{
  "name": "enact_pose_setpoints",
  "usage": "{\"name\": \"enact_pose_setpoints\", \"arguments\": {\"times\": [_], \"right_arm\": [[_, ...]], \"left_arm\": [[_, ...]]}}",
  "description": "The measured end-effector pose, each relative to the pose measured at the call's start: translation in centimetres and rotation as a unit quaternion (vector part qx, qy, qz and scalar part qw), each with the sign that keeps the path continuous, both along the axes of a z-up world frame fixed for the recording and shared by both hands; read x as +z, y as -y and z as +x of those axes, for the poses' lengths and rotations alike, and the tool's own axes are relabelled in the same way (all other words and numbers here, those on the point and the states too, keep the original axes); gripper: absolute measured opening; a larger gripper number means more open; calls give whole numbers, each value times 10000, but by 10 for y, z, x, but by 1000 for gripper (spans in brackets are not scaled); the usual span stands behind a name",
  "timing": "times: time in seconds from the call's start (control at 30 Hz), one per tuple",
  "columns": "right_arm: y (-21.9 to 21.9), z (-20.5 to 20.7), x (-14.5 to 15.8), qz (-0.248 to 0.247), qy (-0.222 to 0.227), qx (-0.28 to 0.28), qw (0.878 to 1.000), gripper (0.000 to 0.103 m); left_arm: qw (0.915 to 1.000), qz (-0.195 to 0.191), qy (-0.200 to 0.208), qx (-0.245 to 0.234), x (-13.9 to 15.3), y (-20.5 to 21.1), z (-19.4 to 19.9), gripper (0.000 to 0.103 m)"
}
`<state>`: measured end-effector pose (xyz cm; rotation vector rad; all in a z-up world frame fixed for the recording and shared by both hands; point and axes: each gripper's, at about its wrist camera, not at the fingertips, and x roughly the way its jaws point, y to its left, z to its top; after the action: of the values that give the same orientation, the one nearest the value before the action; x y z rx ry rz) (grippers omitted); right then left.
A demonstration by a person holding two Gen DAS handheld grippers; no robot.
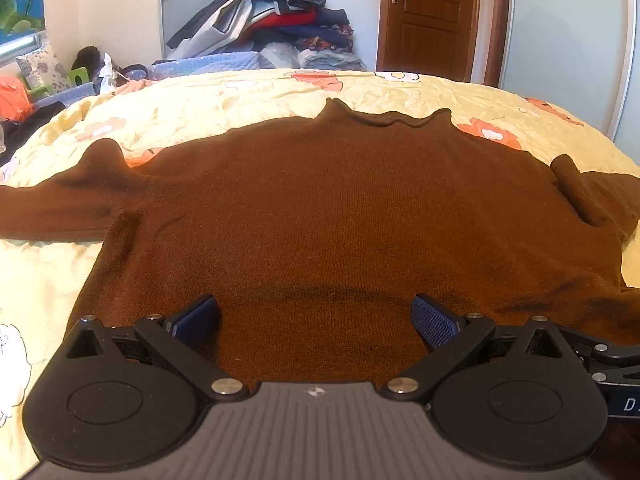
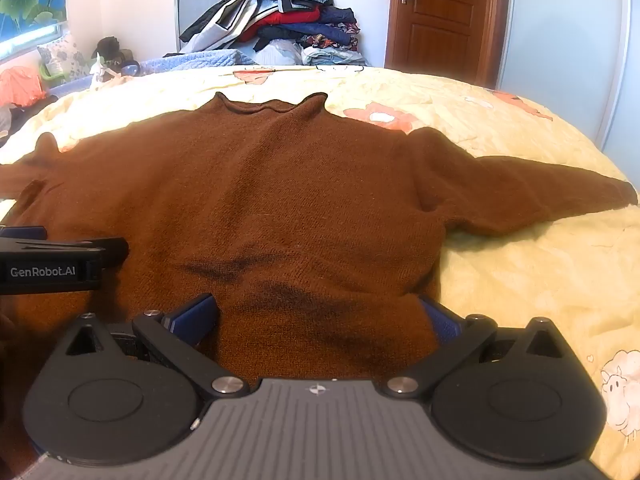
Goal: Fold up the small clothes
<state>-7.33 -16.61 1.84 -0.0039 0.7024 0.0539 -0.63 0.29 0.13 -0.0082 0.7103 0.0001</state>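
Note:
A brown knit sweater [image 1: 320,208] lies flat on the bed, collar away from me, sleeves spread to both sides. It also shows in the right wrist view [image 2: 280,192]. My left gripper [image 1: 316,320] is open, its blue pads [image 1: 196,320] wide apart over the sweater's hem on the left side. My right gripper [image 2: 320,320] is open over the hem at the sweater's right corner; its right pad [image 2: 440,320] sits at the sweater's edge. The left gripper's body [image 2: 52,264] shows at the left of the right wrist view.
The bed has a yellow flowered cover [image 1: 240,96], also in the right wrist view [image 2: 520,264]. A pile of clothes [image 1: 272,20] stands beyond the bed. A wooden door [image 1: 428,16] and a pale wardrobe [image 1: 560,40] are at the back right.

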Motion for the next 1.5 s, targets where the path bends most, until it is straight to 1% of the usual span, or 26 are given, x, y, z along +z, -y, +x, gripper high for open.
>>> {"name": "enact_pose_setpoints", "arguments": {"times": [0.33,0.57,0.63,0.67,0.73,0.8,0.83,0.87,0.93,0.97,1.03,1.07,1.1,1.13,1.17,1.2,1.23,1.27,1.33,1.37,1.43,1.47,1.5], "right_arm": [[-1,0,0,7,6,0,10000,103],[-6,14,-17,17,-39,54,10000,103],[0,20,-10,166,-191,272,9993,103],[3,17,-1,289,-144,266,9991,103],[37,13,20,671,225,26,9975,103],[74,13,39,858,569,-343,9941,103],[94,17,48,838,663,-572,9926,103],[111,23,57,545,498,-793,9941,103],[154,33,62,411,381,-1363,9891,103],[173,36,63,415,318,-1602,9857,103],[210,41,57,590,72,-1949,9790,103],[221,45,53,529,-86,-2017,9780,103],[230,40,54,382,46,-1993,9792,103],[234,49,44,311,-184,-1920,9807,103],[235,54,39,108,-307,-1827,9826,103],[236,55,35,-98,-283,-1814,9829,103],[239,48,35,-205,-146,-1847,9825,103],[243,48,30,-158,-88,-1876,9821,103],[247,51,24,123,3,-1804,9835,103],[255,56,25,360,33,-1757,9838,103],[267,73,27,633,58,-1717,9831,103],[281,84,30,803,155,-1811,9801,103],[299,95,33,1044,255,-1969,9745,103]], "left_arm": [[10000,17,2,15,0,0,0,103],[10000,19,1,11,0,0,0,103],[10000,18,3,11,-1,0,0,103],[10000,17,4,11,0,0,0,103],[10000,19,3,10,0,0,0,103],[10000,20,3,11,-1,1,0,103],[10000,21,3,10,-1,1,0,103],[10000,19,3,11,-1,0,0,103],[10000,20,3,9,-1,1,0,103],[10000,22,2,9,-1,1,0,103],[10000,24,3,10,-1,1,0,103],[10000,24,4,12,-1,1,0,103],[10000,24,4,12,-1,1,0,103],[10000,24,4,10,-1,1,0,103],[10000,22,4,11,-1,1,0,103],[10000,22,4,10,-1,1,0,103],[10000,26,3,8,-1,1,0,103],[10000,25,4,9,-1,1,0,103],[10000,24,4,15,-1,1,0,103],[10000,25,4,10,-1,1,0,103],[10000,22,5,10,-1,0,0,103],[10000,24,4,8,-1,0,0,103],[10000,22,4,9,-1,0,0,103]]}}
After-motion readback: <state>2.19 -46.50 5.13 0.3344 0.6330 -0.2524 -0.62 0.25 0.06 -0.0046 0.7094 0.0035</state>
